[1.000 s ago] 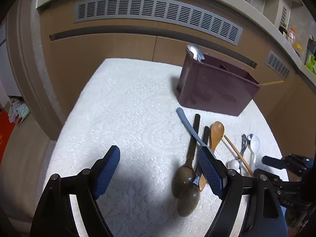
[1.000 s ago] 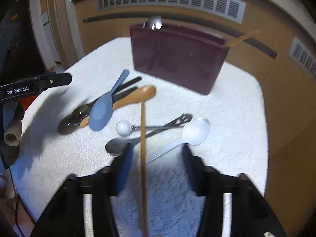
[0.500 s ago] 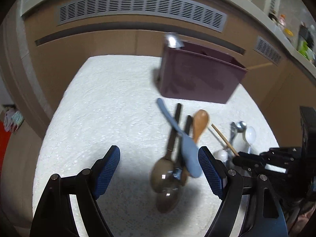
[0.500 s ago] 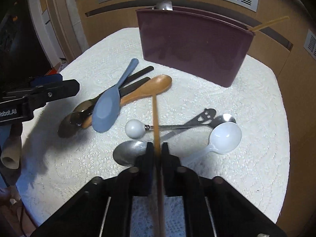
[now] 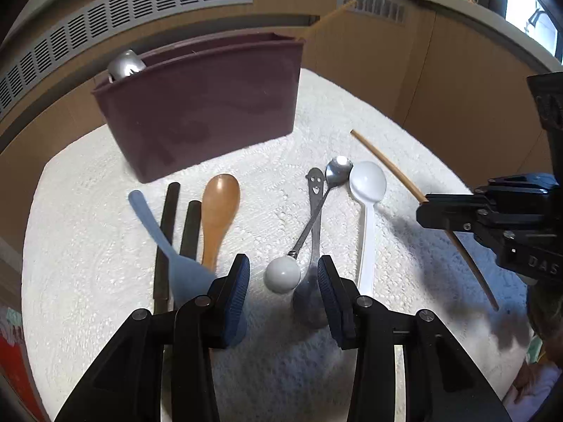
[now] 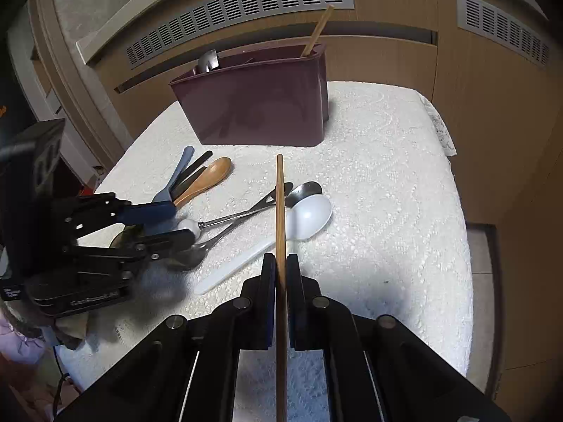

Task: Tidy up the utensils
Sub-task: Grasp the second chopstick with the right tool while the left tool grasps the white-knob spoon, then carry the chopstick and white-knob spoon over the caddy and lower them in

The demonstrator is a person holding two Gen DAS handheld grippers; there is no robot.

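right tool clamping chopstick, its tail cropped

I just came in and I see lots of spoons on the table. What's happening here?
A person is tidying utensils with a gripper in each hand. The right gripper is shut on a wooden chopstick, lifted above the white cloth. The left gripper is closing around two crossed metal spoons, one with a white ball handle. Other spoons lie loose nearby. The maroon holder already has a metal spoon and another chopstick inside.
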